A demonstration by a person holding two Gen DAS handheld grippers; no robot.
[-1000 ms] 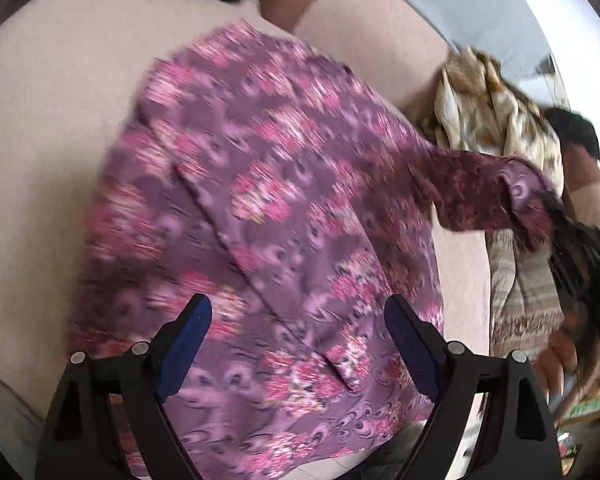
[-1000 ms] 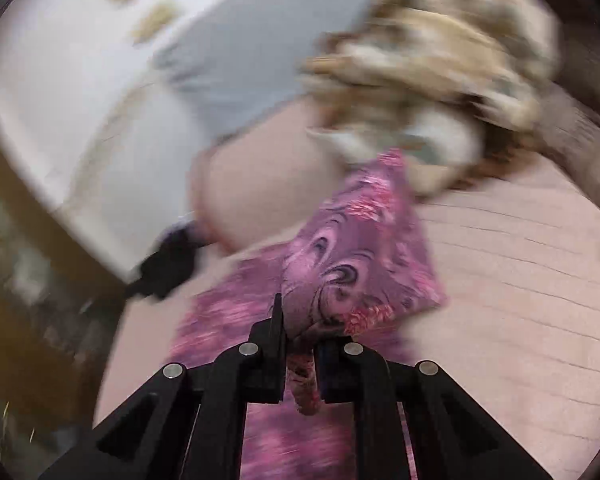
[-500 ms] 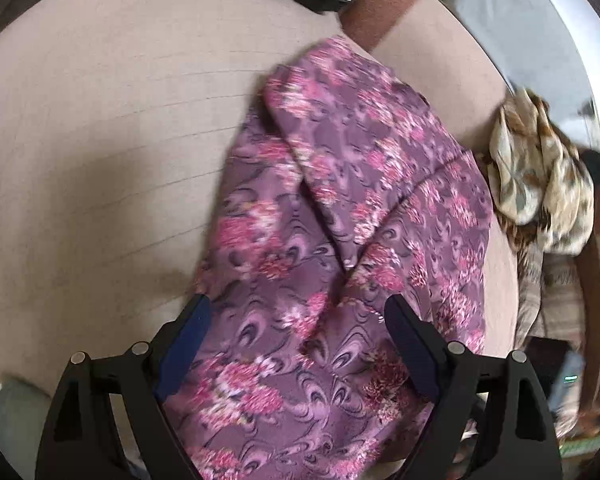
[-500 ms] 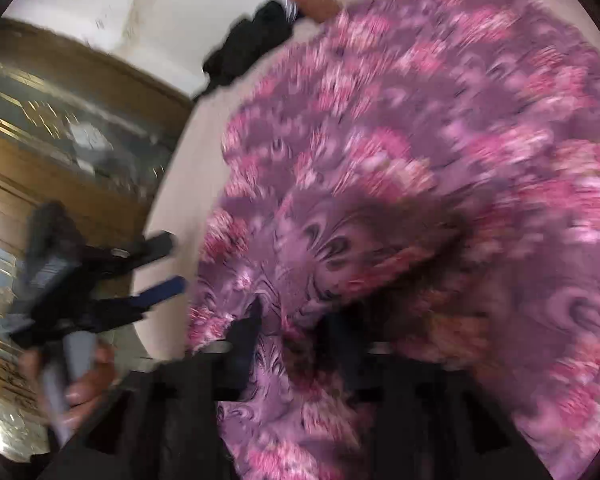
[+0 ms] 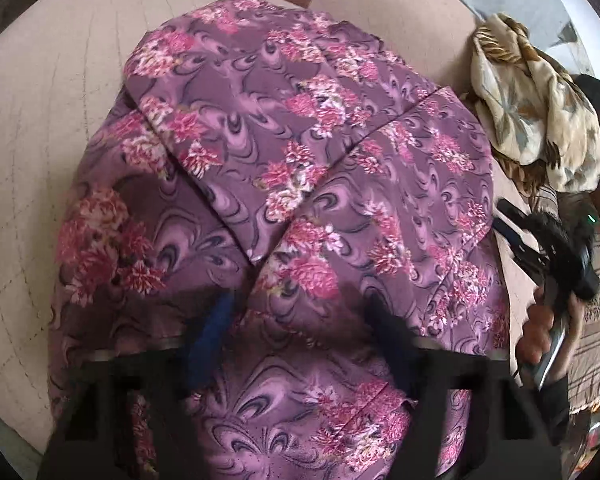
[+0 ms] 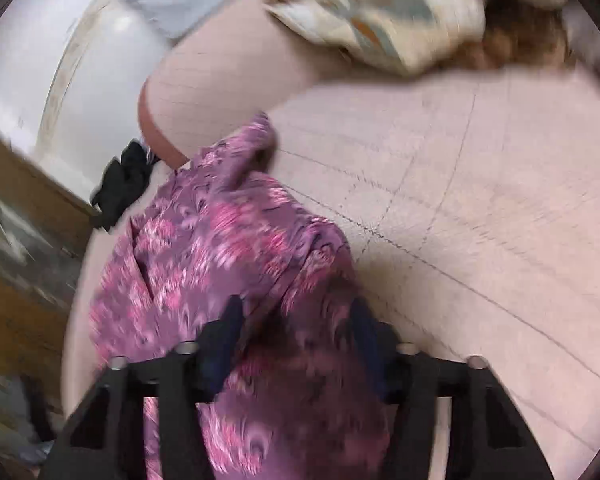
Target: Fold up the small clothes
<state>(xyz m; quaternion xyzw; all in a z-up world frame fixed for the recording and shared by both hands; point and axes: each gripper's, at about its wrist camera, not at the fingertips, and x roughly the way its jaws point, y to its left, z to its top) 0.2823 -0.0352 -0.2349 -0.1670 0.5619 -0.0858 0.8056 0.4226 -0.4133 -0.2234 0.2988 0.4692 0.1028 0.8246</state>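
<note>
So the purple floral garment (image 5: 308,184) is lying partly folded on the beige quilted bed (image 5: 40,128). Both claws are closing right now, left claw (image 5: 304,332) and right claw (image 6: 296,332), each hanging over the near fabric with cloth between its fingers. A beige patterned cloth (image 5: 536,100) is sitting far right.

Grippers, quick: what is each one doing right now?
Left gripper: jaws closing, purple floral garment between them, not yet pinched.
Right gripper: jaws closing over the same garment, not yet pinched.
</note>
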